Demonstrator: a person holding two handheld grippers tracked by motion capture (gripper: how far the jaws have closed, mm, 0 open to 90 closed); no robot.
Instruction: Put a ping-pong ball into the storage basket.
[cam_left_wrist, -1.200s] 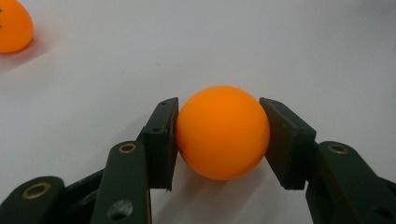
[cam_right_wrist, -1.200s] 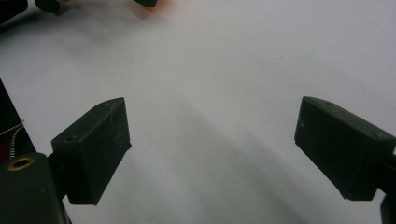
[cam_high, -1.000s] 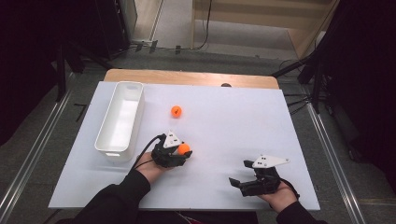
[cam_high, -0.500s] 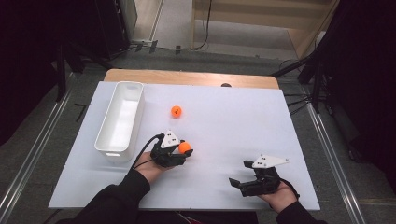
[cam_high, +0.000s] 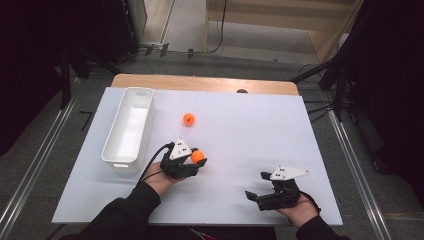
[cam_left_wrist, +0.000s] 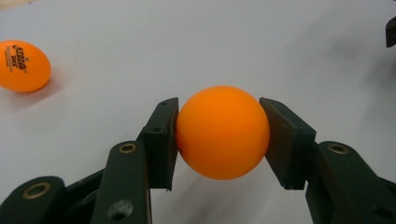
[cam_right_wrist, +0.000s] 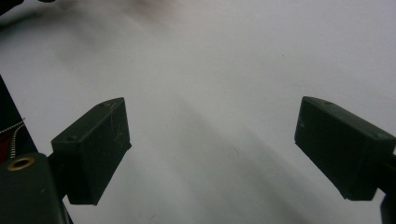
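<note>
An orange ball is clamped between the jaws of the left gripper, just above the sheet. The right gripper is held with jaws apart, nothing between them. A carry to the white bin, probably, is called for next.

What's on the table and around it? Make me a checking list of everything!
Surface: white sheet over a wooden table.
Job's things: one orange ball clamped in the left hand-held gripper; second orange ball loose on the sheet; white bin at the left, nothing seen inside.
Clutter: nothing seen.
Grippers: left shut on the ball; right hand-held gripper open, nothing between its jaws.
Cables: black cable trailing from the left gripper.
Surroundings: grey floor, dark stands.
</note>
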